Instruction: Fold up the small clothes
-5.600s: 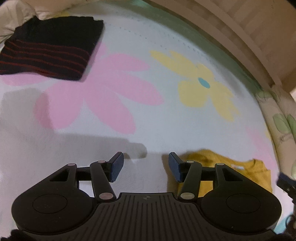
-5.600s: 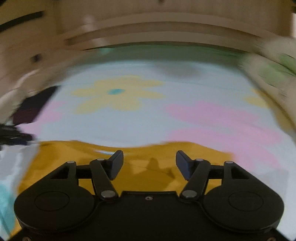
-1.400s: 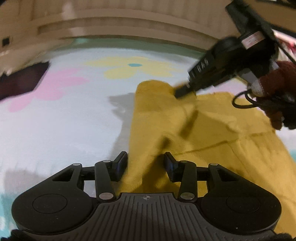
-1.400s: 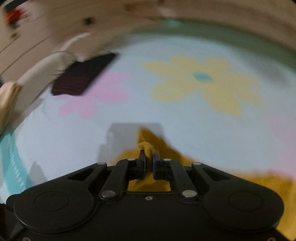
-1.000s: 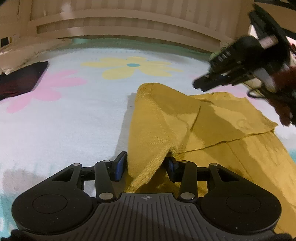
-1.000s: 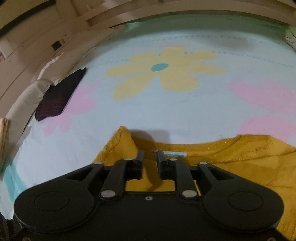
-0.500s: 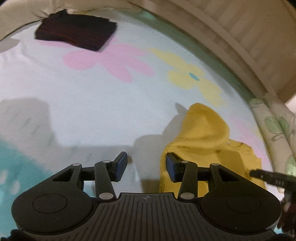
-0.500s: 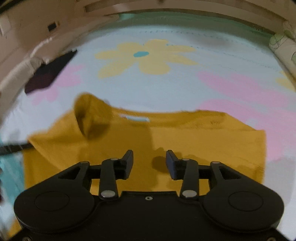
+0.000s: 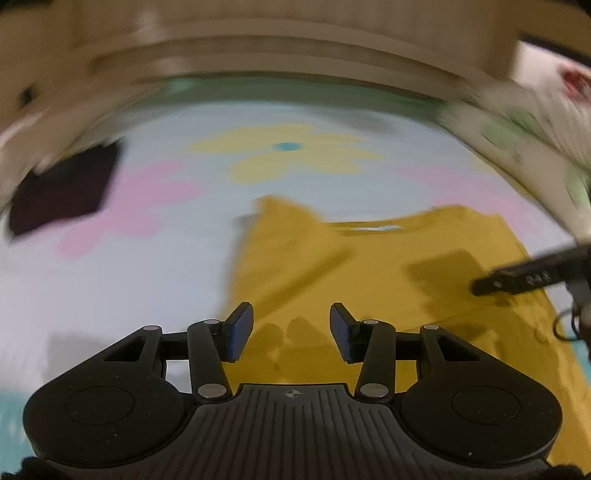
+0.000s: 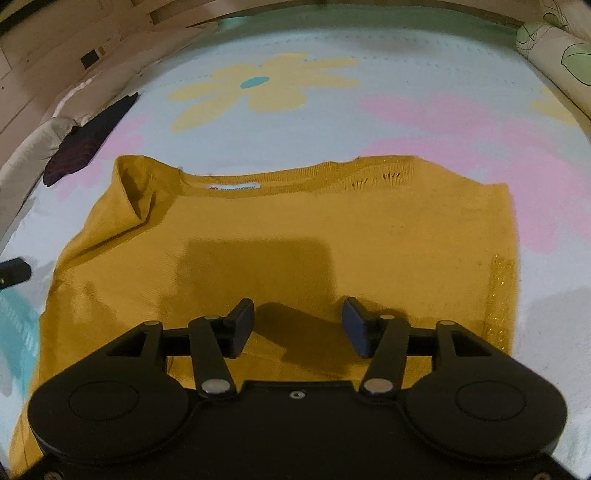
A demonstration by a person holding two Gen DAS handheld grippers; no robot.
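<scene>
The bed point(image 10: 424, 88) was the largest thing, covered with a pale sheet printed with yellow and pink flowers, and it served as the flat surface for folding. A wooden frame point(image 10: 74, 33) closed it at the far side, and a leaf-patterned pillow point(image 10: 554, 55) lay at the right edge.

On the sheet the yellow sweater point(image 10: 332, 229) lay spread flat, collar and white label point(image 10: 232, 188) at the far side. Its left shoulder was folded inward and stood up in a soft ridge, so I judge that the 1st side fold had just been laid there. The right side, with a glittering strip along the edge, was not yet folded.

Far to the left, near the frame, a dark cloth point(image 10: 88, 144) lay well apart from the sweater; it looked already folded and put aside, though I cannot be sure.

The right gripper point(image 10: 298, 328) hovered over the lower middle of the sweater. Its jaws were opening, nothing was between them, and its shadow fell on the knit below.

The left gripper point(image 9: 291, 332) was over the sweater's left edge in a blurred view, jaws parted and empty. The tip of the right gripper showed at that view's right edge
</scene>
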